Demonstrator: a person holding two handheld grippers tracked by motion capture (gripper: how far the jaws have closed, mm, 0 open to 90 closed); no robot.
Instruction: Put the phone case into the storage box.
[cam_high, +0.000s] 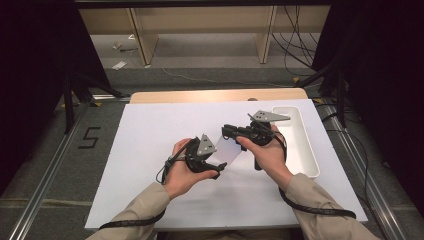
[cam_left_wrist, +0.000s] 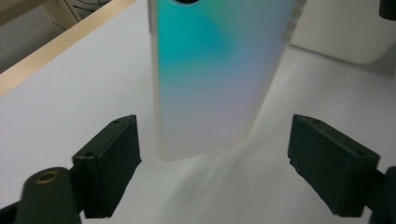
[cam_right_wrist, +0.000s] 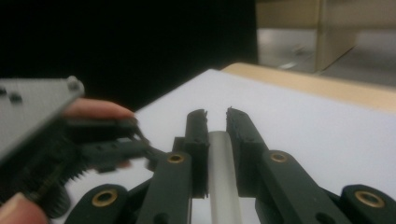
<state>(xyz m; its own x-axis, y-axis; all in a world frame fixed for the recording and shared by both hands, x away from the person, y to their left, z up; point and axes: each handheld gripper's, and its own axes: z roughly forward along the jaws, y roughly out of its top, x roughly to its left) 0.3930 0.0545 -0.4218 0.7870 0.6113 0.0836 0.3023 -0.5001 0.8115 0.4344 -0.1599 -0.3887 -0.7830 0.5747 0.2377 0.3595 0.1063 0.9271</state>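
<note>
Beside the white bin (cam_high: 302, 150) — right tongs (cam_right_wrist: 216, 116) clenched on iridescent phone case (cam_left_wrist: 210, 79), left tongs (cam_left_wrist: 212, 154) released.

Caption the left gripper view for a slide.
Open black jaws of the left gripper flank the iridescent flat phone case above the white table.

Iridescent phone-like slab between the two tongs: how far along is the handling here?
Done: the right tongs have clamped the slab by its thin edge and hold it above the white mat. In hand: the left tongs stand open on either side of its lower end, pads not touching. Left, probably: a left grip or handover, perhaps placement in the white tray, which looks empty.
</note>
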